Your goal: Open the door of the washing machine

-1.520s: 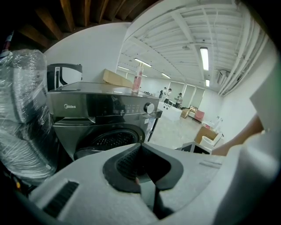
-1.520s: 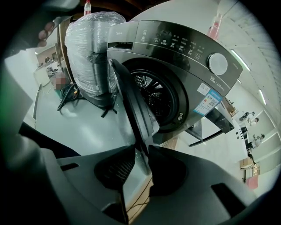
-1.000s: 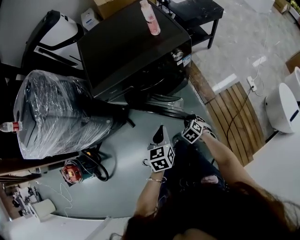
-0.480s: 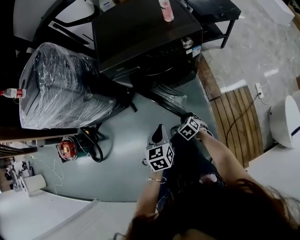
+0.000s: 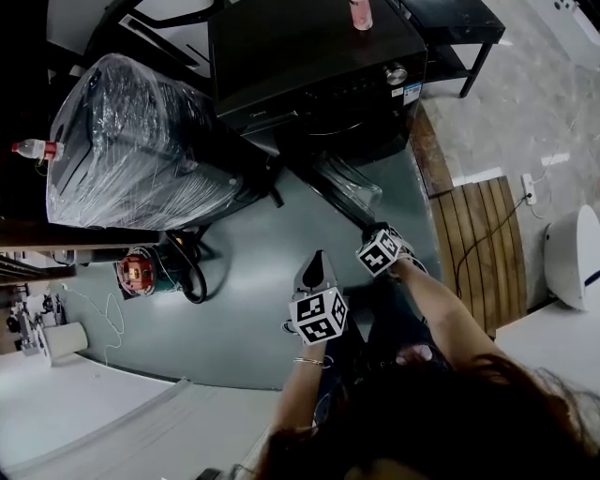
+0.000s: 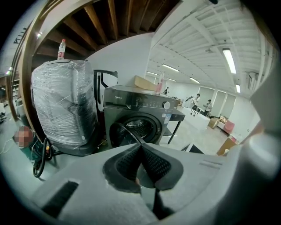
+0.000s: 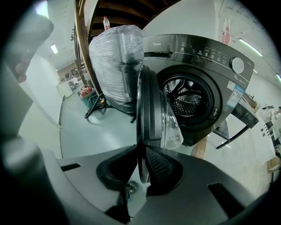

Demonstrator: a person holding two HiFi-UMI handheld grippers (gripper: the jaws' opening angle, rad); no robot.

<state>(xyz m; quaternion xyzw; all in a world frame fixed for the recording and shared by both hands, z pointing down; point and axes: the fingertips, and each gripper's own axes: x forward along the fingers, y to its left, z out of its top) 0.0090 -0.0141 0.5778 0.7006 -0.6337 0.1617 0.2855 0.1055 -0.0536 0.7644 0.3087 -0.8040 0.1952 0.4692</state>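
Observation:
The black front-loading washing machine (image 5: 309,56) stands at the top of the head view. Its round door (image 5: 345,192) is swung out towards me, and the drum opening (image 7: 189,101) shows behind it. My right gripper (image 5: 368,230) is shut on the door's outer rim (image 7: 141,132), which runs edge-on between its pads in the right gripper view. My left gripper (image 5: 317,258) hangs beside it to the left, off the door. Its pads (image 6: 151,162) meet with nothing between them. The machine (image 6: 140,112) lies straight ahead of it.
A plastic-wrapped appliance (image 5: 141,141) stands left of the machine. A red device with black cable (image 5: 141,272) lies on the floor below it. A pink bottle (image 5: 360,13) sits on the machine. A black side table (image 5: 450,23) and a wooden mat (image 5: 478,244) are to the right.
The door has swung further out from the machine with my right gripper on its rim. The head view has shifted, and the left gripper has kept its place beside the right one.

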